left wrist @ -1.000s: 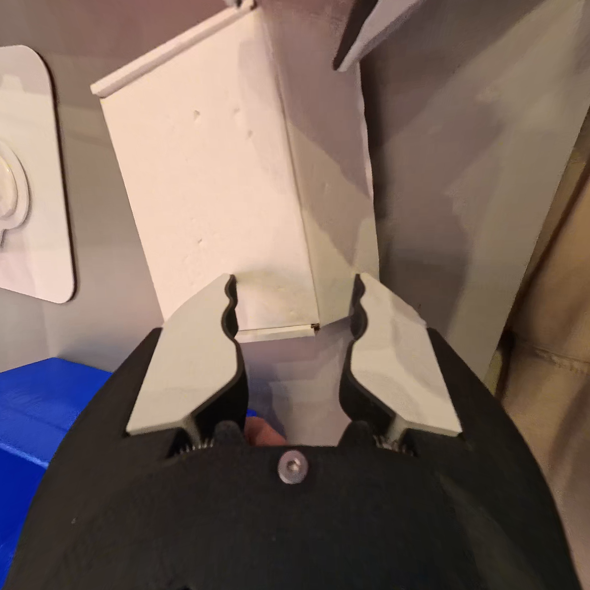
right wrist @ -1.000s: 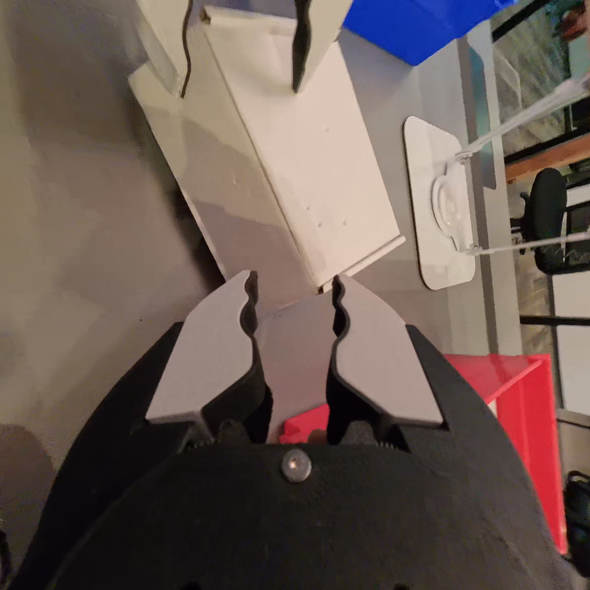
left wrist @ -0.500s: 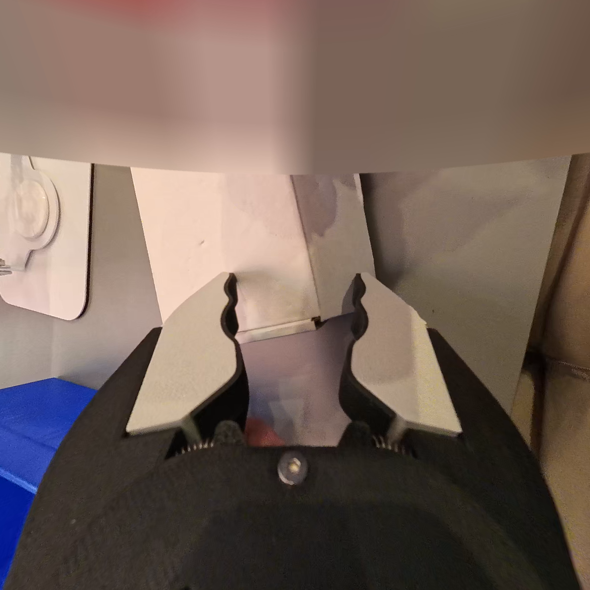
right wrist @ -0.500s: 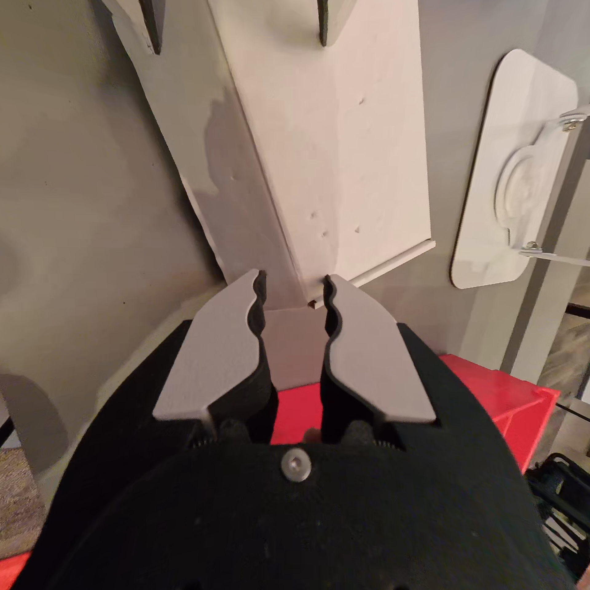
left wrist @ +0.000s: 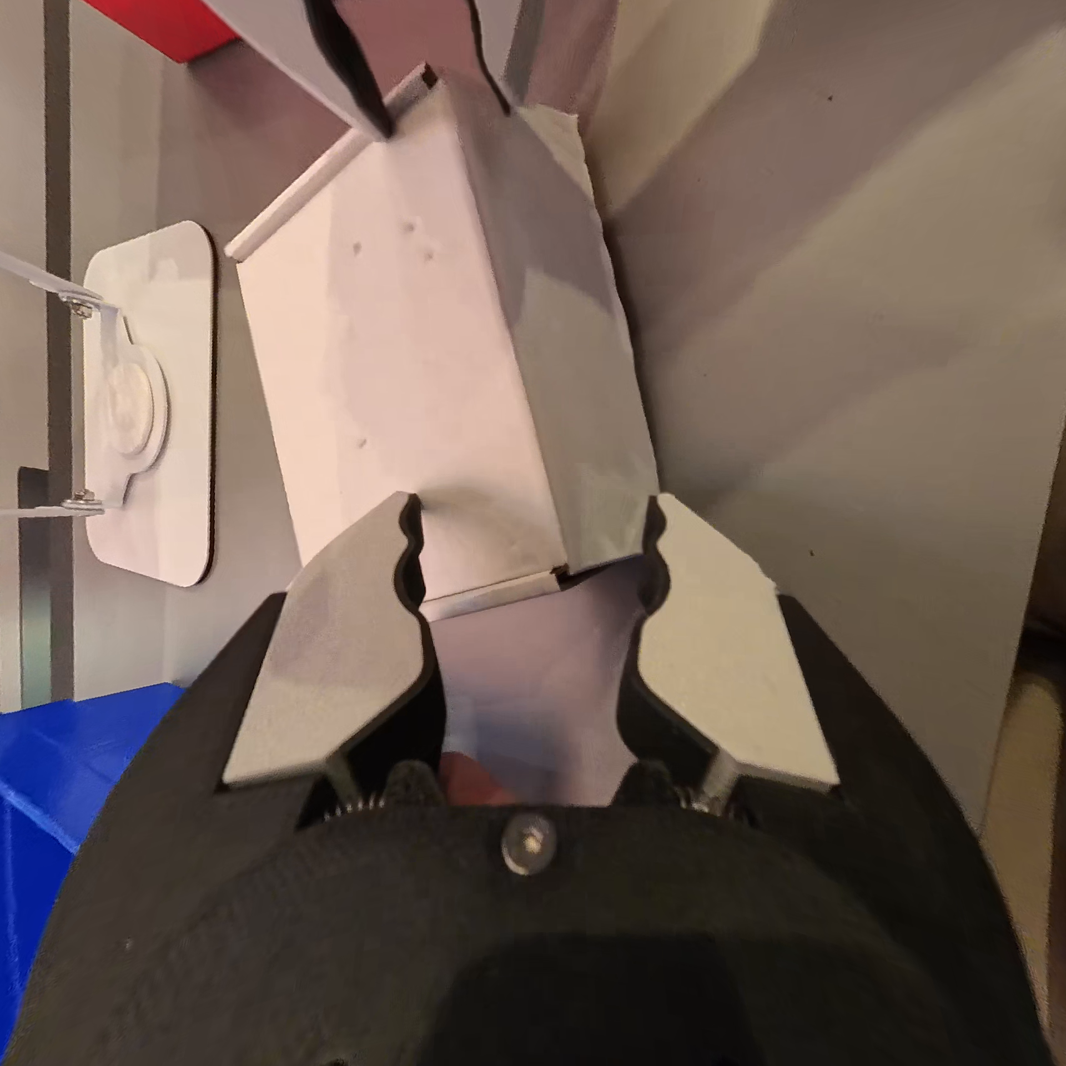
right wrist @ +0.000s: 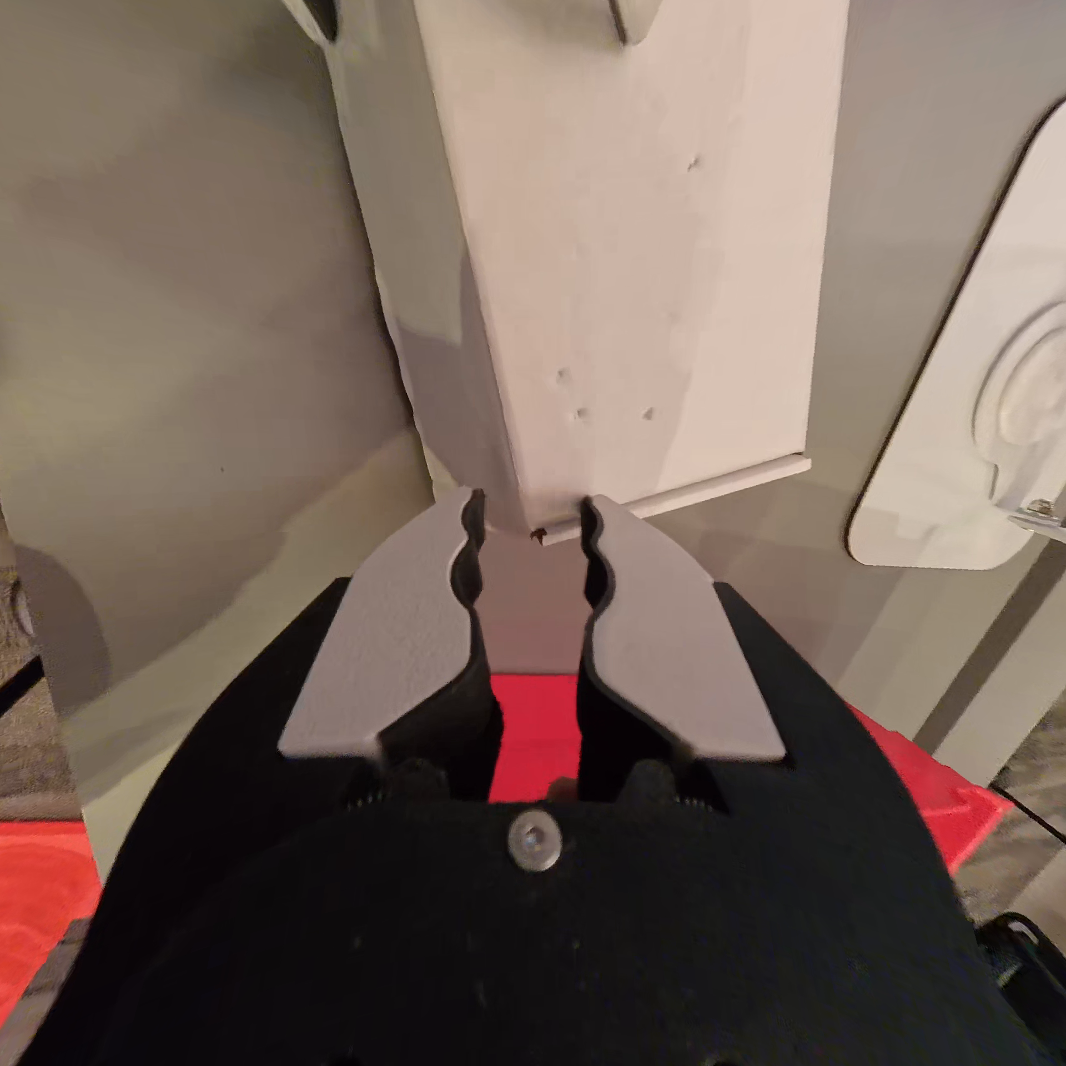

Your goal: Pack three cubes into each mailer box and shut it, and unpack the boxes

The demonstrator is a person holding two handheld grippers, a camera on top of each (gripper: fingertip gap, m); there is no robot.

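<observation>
Tongs are meeting a closed white mailer box (left wrist: 415, 369) lying on the grey table (left wrist: 807, 323): left tongs (left wrist: 533, 510) are spreading wide around one end. Right tongs (right wrist: 530, 505) are gaping narrowly at the opposite corner, pinching nothing.

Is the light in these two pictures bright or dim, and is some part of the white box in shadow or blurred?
Left wrist view: dim warm light; the white box has a lit top and a shadowed right side. Right wrist view: same dimness; its left face is shaded, edges slightly blurred.
</observation>
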